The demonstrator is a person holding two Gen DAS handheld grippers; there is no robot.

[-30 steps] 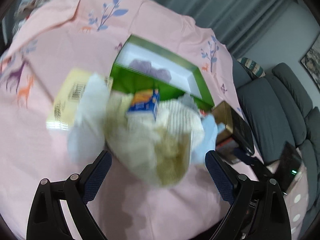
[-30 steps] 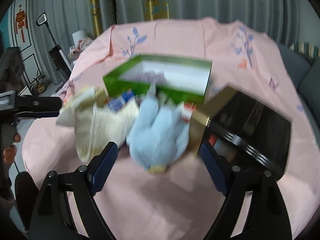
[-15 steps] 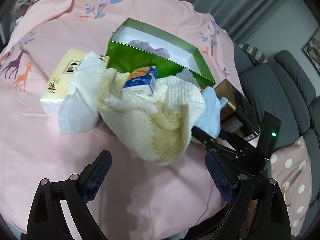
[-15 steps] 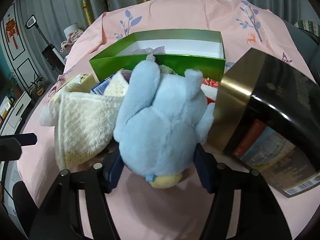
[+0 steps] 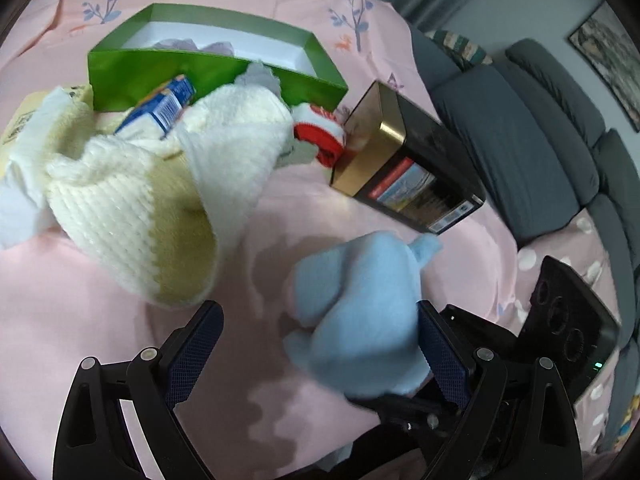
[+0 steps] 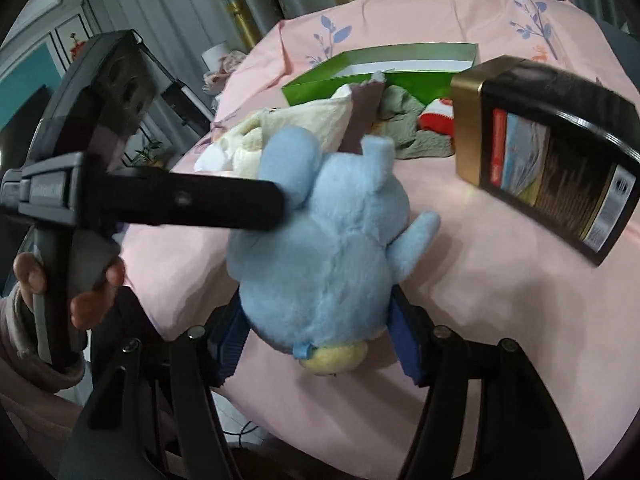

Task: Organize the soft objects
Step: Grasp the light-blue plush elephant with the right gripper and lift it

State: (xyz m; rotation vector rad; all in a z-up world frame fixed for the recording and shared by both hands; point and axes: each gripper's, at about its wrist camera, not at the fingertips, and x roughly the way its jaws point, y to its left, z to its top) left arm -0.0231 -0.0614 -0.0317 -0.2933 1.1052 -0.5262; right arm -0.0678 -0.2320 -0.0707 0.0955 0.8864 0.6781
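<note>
Filling the right claw [image 6: 316,350], the blue plush [image 6: 324,248] sits gripped (jaws opening).

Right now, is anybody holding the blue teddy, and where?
Yes. The right gripper has the blue plush toy by its lower body, one pad on each side, jaws easing open slightly. The left gripper is open and holds nothing.

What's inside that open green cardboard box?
The green cardboard box has a white interior with some crumpled pale lilac material showing; its near wall hides the rest of the bottom.
</note>
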